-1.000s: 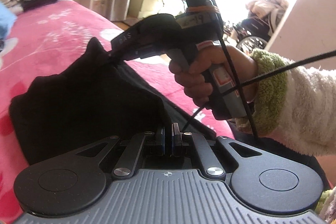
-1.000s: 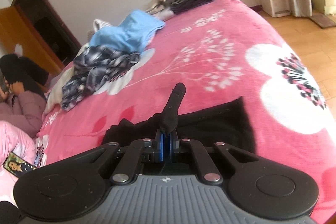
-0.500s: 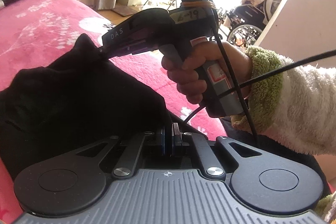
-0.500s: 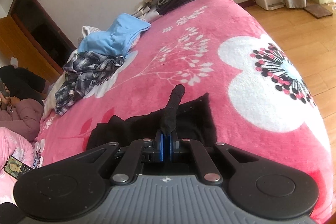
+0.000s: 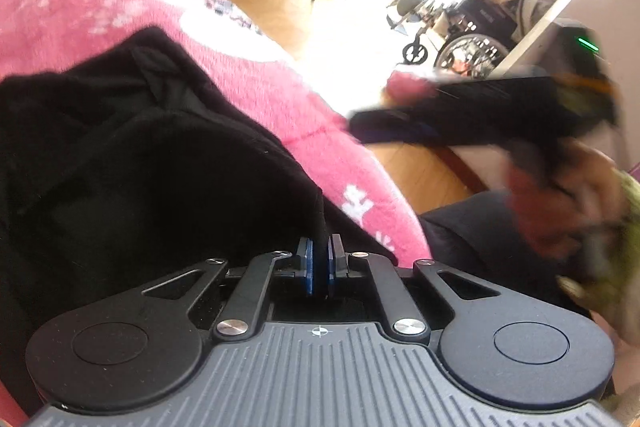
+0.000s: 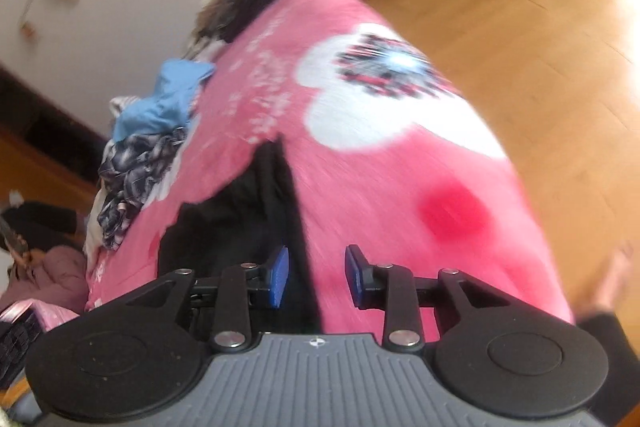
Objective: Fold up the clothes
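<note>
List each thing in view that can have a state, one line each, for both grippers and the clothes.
Left gripper: shut on a fold of the black garment.
Right gripper: jaws opening, pads clear of the cloth.
Black garment: lying partly folded on the blanket, one edge pinched.
Blanket: spread on the bed.
Blue garment: crumpled, unfolded.
Plaid garment: crumpled, unfolded.
</note>
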